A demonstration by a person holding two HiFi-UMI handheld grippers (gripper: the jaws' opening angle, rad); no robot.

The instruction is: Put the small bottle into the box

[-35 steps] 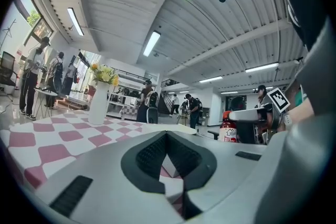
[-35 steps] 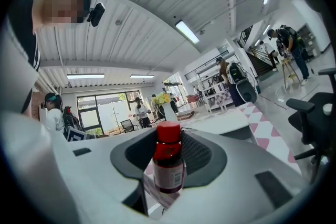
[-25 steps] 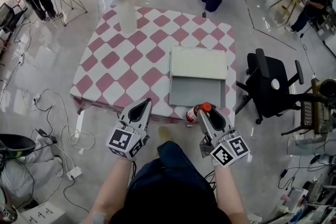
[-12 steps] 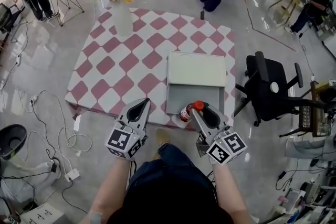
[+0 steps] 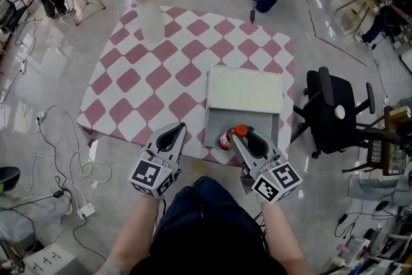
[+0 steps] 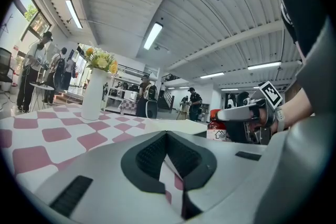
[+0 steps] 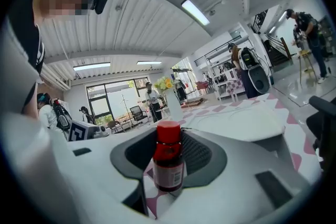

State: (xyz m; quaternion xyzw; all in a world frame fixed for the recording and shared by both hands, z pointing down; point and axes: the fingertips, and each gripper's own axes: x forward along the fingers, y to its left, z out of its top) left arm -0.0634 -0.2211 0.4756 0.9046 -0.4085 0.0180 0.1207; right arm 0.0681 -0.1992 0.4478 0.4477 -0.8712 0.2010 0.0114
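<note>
The small bottle (image 5: 226, 138), dark red with a red cap, sits upright between the pads of my right gripper (image 5: 237, 137), which is shut on it. In the right gripper view the small bottle (image 7: 168, 162) stands in the middle of the jaws. It hangs over the near left corner of the open grey box (image 5: 257, 119), whose pale lid (image 5: 244, 89) lies back on the checkered table (image 5: 154, 74). My left gripper (image 5: 176, 131) is shut and holds nothing, near the table's front edge. The left gripper view shows the small bottle (image 6: 215, 126) at the right.
A white vase of yellow flowers (image 5: 149, 13) stands at the table's far left. A black office chair (image 5: 335, 114) is right of the table. Cables (image 5: 61, 170) lie on the floor at left. People stand beyond the table.
My right gripper has carried the bottle forward and a little left, from the table's front edge to over the box's near corner. The left gripper has barely moved.
</note>
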